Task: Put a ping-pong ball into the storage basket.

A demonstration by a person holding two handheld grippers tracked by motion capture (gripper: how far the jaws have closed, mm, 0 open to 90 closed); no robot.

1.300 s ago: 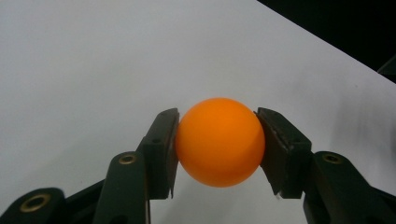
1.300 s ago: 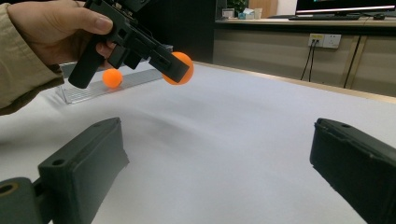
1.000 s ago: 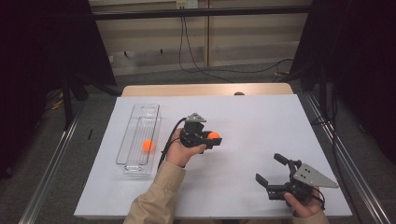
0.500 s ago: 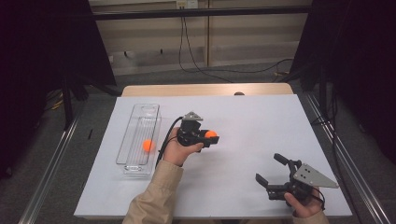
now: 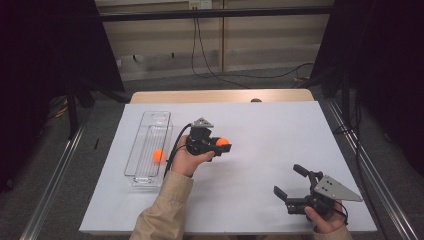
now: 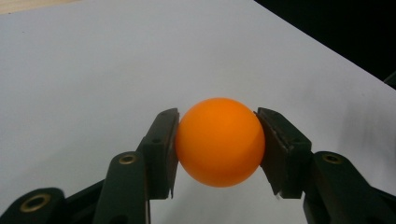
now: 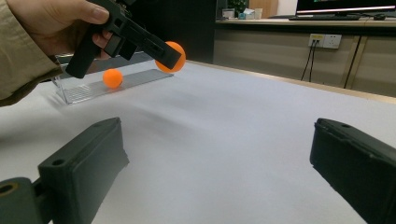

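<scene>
My left gripper is shut on an orange ball and holds it above the middle of the white table. In the left gripper view both pads press the sides of that orange ball. The right gripper view shows the held ball in the left gripper. A second orange ball lies inside the clear tray left of my left hand; it also appears as the ball in the tray. My right gripper rests open near the front right of the table, nothing between its jaws.
The white table sheet spreads wide between the two grippers. A wooden edge runs along the far side. Metal rails flank the table, and cables hang behind it.
The left gripper with its ball has drifted slightly toward the left and nearer. The right gripper has stayed where it was.
</scene>
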